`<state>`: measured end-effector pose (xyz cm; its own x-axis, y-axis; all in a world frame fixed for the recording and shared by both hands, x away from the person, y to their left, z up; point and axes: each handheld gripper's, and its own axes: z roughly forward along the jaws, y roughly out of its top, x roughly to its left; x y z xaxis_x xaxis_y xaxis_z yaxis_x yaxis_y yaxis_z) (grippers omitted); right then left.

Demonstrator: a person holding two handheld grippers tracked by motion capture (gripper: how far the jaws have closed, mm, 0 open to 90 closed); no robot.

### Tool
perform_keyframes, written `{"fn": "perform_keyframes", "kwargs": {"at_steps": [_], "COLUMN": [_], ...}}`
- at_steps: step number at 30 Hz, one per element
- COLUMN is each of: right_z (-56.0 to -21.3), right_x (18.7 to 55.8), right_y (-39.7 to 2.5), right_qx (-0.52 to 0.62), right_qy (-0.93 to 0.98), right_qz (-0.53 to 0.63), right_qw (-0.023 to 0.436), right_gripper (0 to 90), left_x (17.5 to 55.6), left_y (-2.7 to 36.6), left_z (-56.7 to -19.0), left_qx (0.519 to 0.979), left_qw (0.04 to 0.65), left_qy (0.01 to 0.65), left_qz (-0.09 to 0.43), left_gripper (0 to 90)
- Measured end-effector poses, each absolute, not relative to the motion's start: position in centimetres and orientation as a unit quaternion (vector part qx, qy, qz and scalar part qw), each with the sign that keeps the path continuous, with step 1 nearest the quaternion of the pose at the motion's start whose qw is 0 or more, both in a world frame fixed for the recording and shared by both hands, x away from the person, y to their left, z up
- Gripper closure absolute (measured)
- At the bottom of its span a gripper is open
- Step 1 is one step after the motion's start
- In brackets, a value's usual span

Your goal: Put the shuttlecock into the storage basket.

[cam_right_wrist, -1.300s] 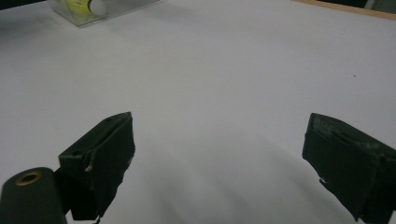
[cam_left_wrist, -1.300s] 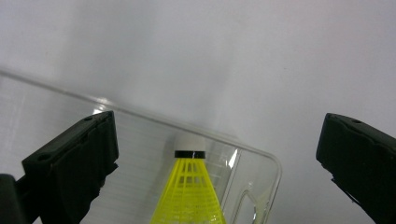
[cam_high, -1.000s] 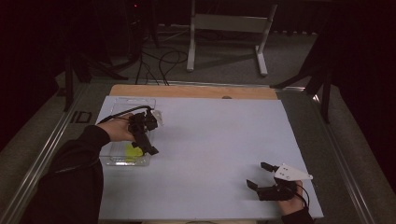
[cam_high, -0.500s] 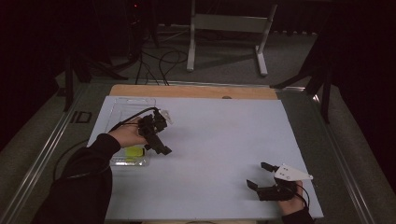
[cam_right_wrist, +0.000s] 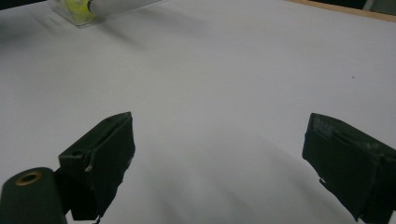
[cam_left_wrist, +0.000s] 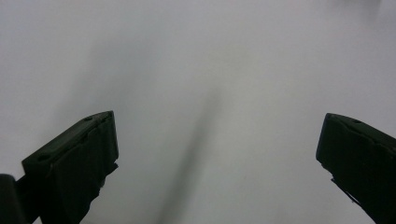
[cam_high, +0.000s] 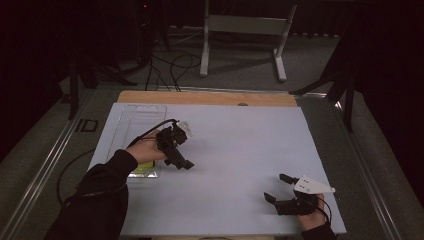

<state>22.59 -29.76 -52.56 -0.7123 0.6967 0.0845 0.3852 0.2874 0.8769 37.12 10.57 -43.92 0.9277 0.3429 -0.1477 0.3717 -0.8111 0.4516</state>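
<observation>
My left gripper (cam_high: 181, 161) hangs over the white table sheet (cam_high: 240, 145), just right of a clear plastic tray (cam_high: 131, 125). Its jaws stand wide apart in the left gripper view, where the left gripper (cam_left_wrist: 217, 154) has only bare white sheet between them. A yellow-green object (cam_high: 142, 170) lies at the tray's near end, partly hidden by the left hand. My right gripper (cam_high: 277, 188) rests low near the front right corner of the sheet, open and holding nothing. In the right gripper view, the right gripper (cam_right_wrist: 219, 158) faces the tray and the yellow-green object (cam_right_wrist: 79, 7) far off.
A wooden strip (cam_high: 210, 97) borders the table's far edge. Beyond it stand a metal stand (cam_high: 242, 22) and loose cables (cam_high: 167, 62) on the floor. A metal rail (cam_high: 45, 165) runs along the table's left side.
My left gripper has moved to the right, from over the tray's near end out over the white sheet. The right gripper has stayed in place.
</observation>
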Motion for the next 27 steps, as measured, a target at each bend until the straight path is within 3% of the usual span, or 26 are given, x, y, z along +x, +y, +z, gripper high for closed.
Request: {"fn": "perform_keyframes", "kwargs": {"at_steps": [27], "right_z": [-52.5], "right_x": [22.5], "right_y": [-29.8], "right_qx": [0.345], "right_qy": [0.786], "right_qz": [0.488], "right_qw": [0.159], "right_gripper": [9.3], "left_x": [32.7], "left_y": [11.1], "left_z": [-47.2], "left_qx": [0.928], "left_qw": [0.273], "left_qy": [0.252], "left_qz": [-0.011], "left_gripper": [0.0]}}
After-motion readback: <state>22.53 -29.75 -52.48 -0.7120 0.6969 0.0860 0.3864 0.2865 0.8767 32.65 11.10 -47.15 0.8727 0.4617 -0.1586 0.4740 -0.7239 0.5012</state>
